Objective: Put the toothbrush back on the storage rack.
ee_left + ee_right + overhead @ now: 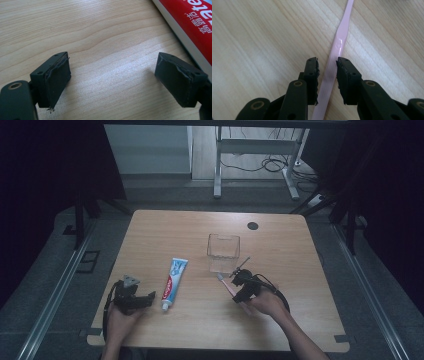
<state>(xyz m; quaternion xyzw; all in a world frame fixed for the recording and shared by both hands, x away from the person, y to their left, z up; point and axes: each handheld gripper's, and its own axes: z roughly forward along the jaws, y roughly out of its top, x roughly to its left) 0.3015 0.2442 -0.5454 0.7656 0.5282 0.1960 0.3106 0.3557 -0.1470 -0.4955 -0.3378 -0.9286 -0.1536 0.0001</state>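
One pink toothbrush [338, 47] lies on the worktop [280, 320] toward its right side, slim and glossy, just before one clear cup [223, 252] at the middle; open wood runs to the near edge. The right gripper [327, 65] straddles the handle, jaws narrow, seemingly not pressing. The left gripper [112, 75] gapes wide and empty beside one toothpaste tube [173, 279] near the front-left.
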